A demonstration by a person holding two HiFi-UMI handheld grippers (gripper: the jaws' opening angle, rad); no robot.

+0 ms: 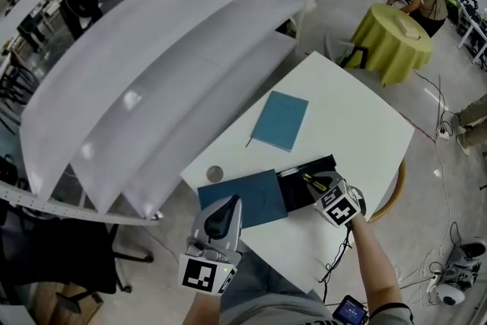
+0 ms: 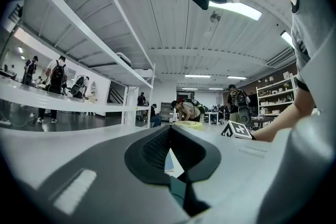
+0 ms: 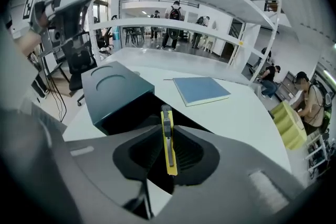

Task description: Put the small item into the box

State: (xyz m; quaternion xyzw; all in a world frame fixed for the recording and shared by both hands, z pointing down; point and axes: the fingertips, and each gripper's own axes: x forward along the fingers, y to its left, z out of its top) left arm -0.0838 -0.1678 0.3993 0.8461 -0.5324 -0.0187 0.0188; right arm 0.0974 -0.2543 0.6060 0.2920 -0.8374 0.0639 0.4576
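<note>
A small yellow utility knife (image 3: 168, 144) is pinched upright in my right gripper (image 3: 169, 153), which is shut on it. In the head view the right gripper (image 1: 319, 186) hangs over the black open part of the box (image 1: 294, 192) at the table's near edge, knife (image 1: 313, 180) pointing into it. The box's dark teal part (image 1: 243, 199), with a round dent on top (image 3: 112, 86), lies directly left of the opening (image 3: 134, 113). My left gripper (image 1: 222, 220) is off the table near my body, shut and empty (image 2: 170, 157).
A blue book (image 1: 280, 120) lies mid-table on the white table (image 1: 358, 125). A small grey disc (image 1: 215, 174) sits by the table's left edge. White shelving (image 1: 175, 65) runs along the left. A yellow-green covered table (image 1: 392, 42) with a person stands far right.
</note>
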